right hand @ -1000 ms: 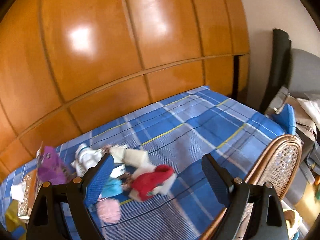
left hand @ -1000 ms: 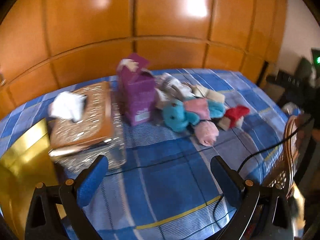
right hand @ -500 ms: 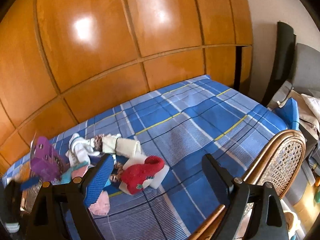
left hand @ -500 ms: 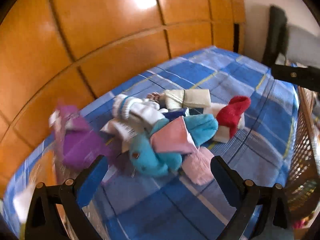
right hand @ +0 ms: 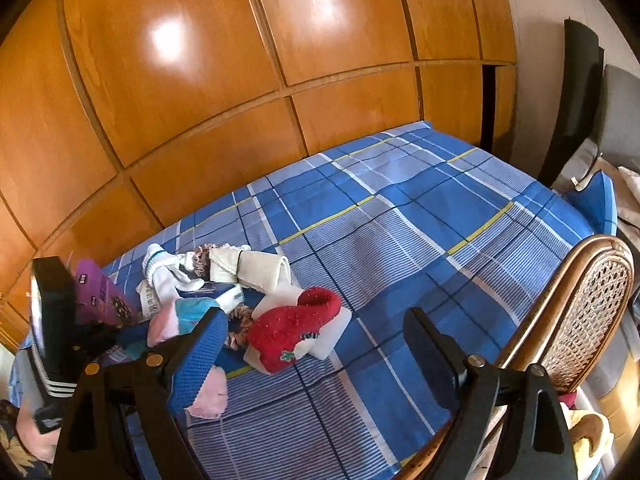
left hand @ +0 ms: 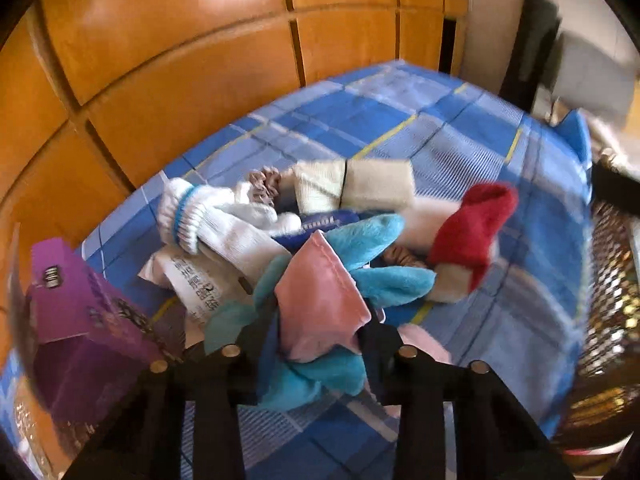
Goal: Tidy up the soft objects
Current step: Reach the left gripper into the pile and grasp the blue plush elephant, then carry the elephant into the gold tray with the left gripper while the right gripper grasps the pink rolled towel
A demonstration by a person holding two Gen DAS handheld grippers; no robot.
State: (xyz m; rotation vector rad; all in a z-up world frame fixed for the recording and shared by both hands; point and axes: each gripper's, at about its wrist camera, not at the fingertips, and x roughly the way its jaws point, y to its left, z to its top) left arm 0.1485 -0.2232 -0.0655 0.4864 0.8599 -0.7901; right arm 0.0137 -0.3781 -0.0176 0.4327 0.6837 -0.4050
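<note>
A pile of soft things lies on the blue plaid bed (right hand: 400, 232). My left gripper (left hand: 316, 344) is shut on the teal plush toy (left hand: 320, 376) with a pink cloth (left hand: 320, 300) on it. Beyond it lie a white sock (left hand: 216, 220), a cream folded cloth (left hand: 356, 184) and a red sock (left hand: 472, 228). My right gripper (right hand: 316, 348) is open and empty above the bed, with the red sock (right hand: 296, 328) and a pale pink piece (right hand: 212, 396) by its left finger. The left gripper's body shows at the left of the right wrist view (right hand: 52, 320).
A purple box (left hand: 80, 320) stands left of the pile. A rattan chair back (right hand: 580, 304) stands at the bed's right edge. A wooden wardrobe (right hand: 240, 80) rises behind the bed. The bed's right half is bare sheet.
My left gripper has moved forward into the pile and shut on the teal plush toy. My right gripper has stayed open and shifted only slightly.
</note>
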